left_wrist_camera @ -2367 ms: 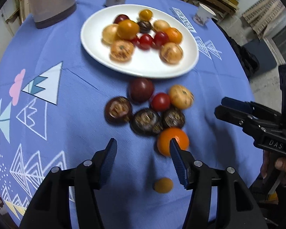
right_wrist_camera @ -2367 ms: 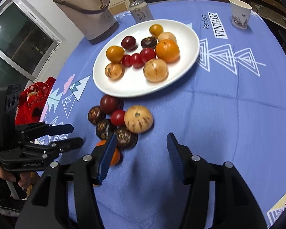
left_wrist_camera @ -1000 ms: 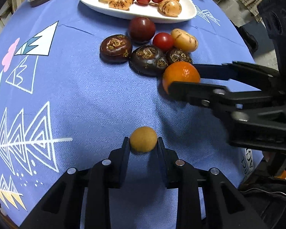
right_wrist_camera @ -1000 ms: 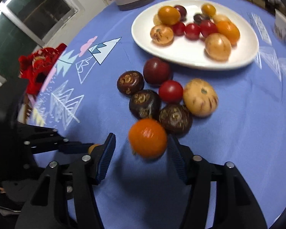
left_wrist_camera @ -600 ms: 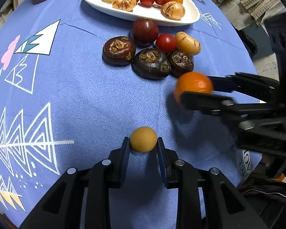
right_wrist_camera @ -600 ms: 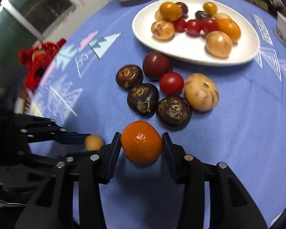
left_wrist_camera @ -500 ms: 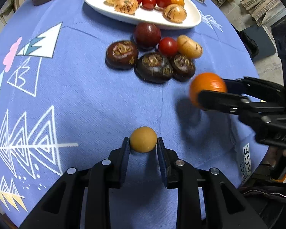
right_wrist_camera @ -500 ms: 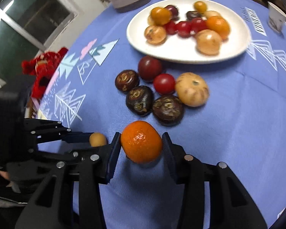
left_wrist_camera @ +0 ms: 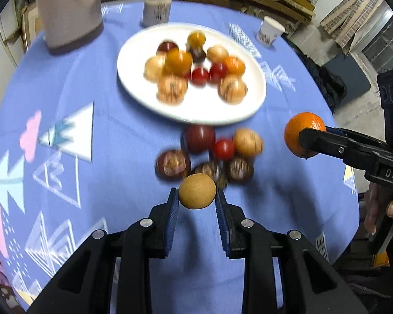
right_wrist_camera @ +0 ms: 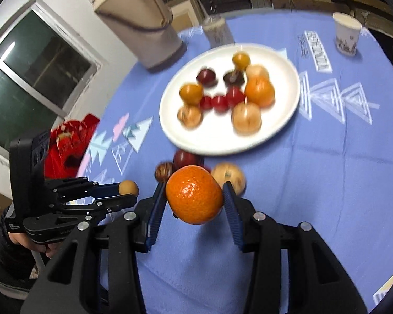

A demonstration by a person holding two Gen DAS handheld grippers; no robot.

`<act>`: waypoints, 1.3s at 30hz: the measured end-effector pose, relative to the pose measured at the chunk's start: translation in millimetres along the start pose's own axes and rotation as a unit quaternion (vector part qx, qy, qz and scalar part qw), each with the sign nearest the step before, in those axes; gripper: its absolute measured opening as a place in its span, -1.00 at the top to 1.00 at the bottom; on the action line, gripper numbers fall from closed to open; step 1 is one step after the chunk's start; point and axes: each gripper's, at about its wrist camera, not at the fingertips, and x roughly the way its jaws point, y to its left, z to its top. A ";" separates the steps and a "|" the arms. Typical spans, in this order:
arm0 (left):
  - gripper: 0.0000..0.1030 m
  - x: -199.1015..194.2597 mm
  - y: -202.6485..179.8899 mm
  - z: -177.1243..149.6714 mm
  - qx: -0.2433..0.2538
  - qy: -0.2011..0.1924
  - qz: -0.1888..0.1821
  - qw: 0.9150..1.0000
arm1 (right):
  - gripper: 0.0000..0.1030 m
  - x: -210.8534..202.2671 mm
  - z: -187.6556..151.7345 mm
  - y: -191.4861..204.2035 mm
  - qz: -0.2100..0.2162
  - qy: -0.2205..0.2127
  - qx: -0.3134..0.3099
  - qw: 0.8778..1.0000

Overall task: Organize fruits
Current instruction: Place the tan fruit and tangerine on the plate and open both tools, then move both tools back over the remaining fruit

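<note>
Your left gripper (left_wrist_camera: 197, 198) pinches a small round tan-brown fruit (left_wrist_camera: 197, 191) between its blue ribbed pads, jaws drawn almost together on it and carried clear above the blue patterned tablecloth (left_wrist_camera: 112, 136). That fruit is nearly a ball, so no long axis or pointing direction shows. Your right gripper (right_wrist_camera: 195, 198) grips a bright orange mandarin (right_wrist_camera: 194, 194), pads pressing both its sides; the jaws have just been closing on it, and they stand wider than the left pair because the fruit is bigger. The mandarin is slightly wider than tall, its broad axis running across from pad to pad, and it too hangs above the cloth. In the left wrist view you see the mandarin off to the right of the loose fruit, with your hand (left_wrist_camera: 380, 209) on the gripper's handle.

A white oval ceramic plate (left_wrist_camera: 196, 112) sits further out on the table and holds about a dozen fruits: yellow-orange, tan speckled, small red and dark purple ones, clustered toward its middle and far side, with its near part bare. Between the plate and your grippers a loose cluster of fruit (left_wrist_camera: 209, 154) lies on the cloth: dark brown-purple ones, a dark red one, a small red one and a tan speckled one, touching or just beside each other. Motion blur softens their details.
</note>
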 end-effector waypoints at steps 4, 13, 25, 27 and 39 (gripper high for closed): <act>0.44 -1.2 1.6 34.2 0.003 -0.018 0.003 1.000 | 0.16 -1.1 28.2 -4.9 -0.003 -0.018 0.003 1.000; 0.44 26.2 5.5 119.1 0.007 -0.039 0.014 0.999 | 0.16 46.5 93.2 -25.5 0.003 -0.037 0.024 0.999; 0.25 70.2 17.7 171.8 -0.022 -0.032 0.030 0.999 | 0.12 97.2 131.0 -48.6 -0.023 -0.023 0.037 0.999; 0.12 69.1 22.7 170.5 -0.036 -0.033 0.027 0.998 | 0.11 94.9 130.9 -48.9 -0.018 -0.027 0.034 0.999; -0.02 30.7 36.2 102.2 -0.043 -0.034 0.030 0.998 | 0.07 47.6 59.1 -36.5 -0.047 0.000 -0.028 0.999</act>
